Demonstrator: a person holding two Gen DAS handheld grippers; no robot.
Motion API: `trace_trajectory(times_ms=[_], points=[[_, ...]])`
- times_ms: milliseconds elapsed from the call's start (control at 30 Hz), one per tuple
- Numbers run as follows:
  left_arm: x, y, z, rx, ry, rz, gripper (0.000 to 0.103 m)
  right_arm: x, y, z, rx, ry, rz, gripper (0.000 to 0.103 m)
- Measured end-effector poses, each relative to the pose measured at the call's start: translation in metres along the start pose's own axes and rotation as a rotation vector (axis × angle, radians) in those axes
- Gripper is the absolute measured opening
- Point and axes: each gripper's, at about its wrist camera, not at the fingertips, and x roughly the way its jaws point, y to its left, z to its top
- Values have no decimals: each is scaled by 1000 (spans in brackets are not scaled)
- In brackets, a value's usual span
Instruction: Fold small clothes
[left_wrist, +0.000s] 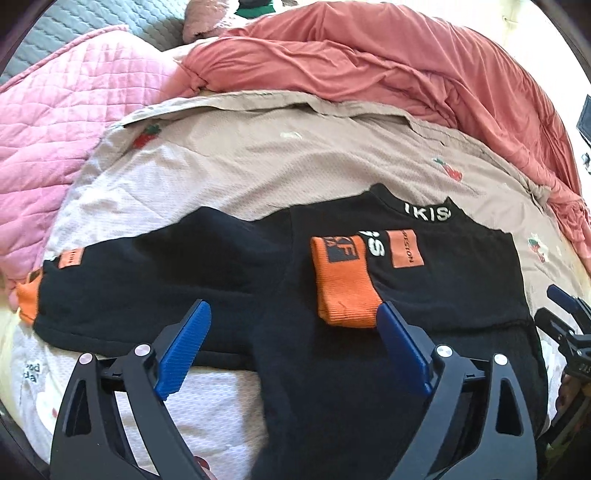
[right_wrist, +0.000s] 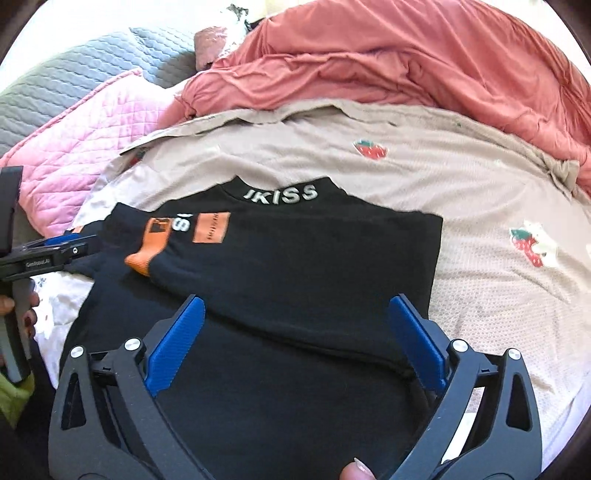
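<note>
Although both tools are over the bed (left_wrist: 258, 155), neither holds anything.

Left wrist view: the left gripper (left_wrist: 293, 317) has its jaws wide, with nothing pressed between them. The black top (left_wrist: 221, 266) lies flat just ahead of and beneath the jaws, its long axis running across them, left to right. One sleeve is folded inward, so its orange cuff (left_wrist: 341, 291) lies close by the right-hand jaw; whether they touch cannot be told. The other sleeve stretches out well to the left of the jaws. The right gripper (left_wrist: 565, 314) shows at the far right edge.

Right wrist view: the right gripper (right_wrist: 297, 314) is likewise spread wide and empty. The top's body lies directly ahead, collar farthest from the jaws. Judgement: the unfolded sleeve is nearer the left hand.
</note>
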Motion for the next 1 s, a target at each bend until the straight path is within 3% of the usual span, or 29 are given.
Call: trace_trajectory(times_ms=[167, 467, 1000], points=[[-18, 17, 1, -18, -30, 18, 91, -8, 24, 6, -29, -16, 9, 94], [-42, 55, -1, -37, -84, 115, 96, -12, 82, 13, -96, -11, 74, 94], [-36, 201, -19, -376, -68, 248, 95, 5, 166, 14, -189, 32, 138, 94]])
